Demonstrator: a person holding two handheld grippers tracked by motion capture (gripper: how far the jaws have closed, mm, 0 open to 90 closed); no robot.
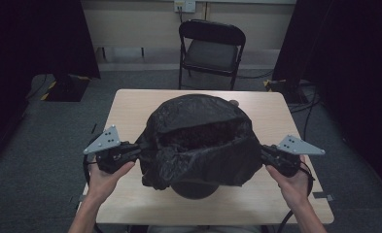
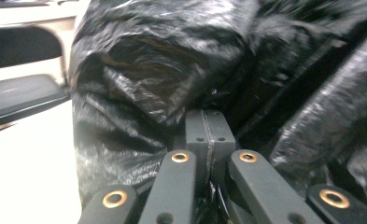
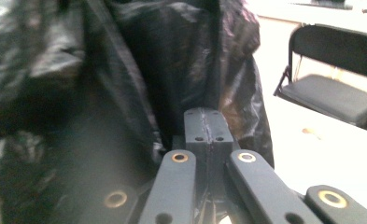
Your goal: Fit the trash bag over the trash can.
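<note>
Our left gripper (image 1: 130,151) had its jaws closed on the rim of the black bin bag (image 1: 200,141) at the bag's nine o'clock, and our right gripper (image 1: 269,156) had its jaws clamped on the rim at three o'clock, so the bag hung directly between the two, equally near each, its mouth stretched along the nine-to-three line. We counted one bag, draped over one dark round bin (image 1: 194,189) at the counter's (image 1: 130,104) six o'clock edge, two grippers, and one folding chair (image 1: 211,51) beyond at twelve.
</note>
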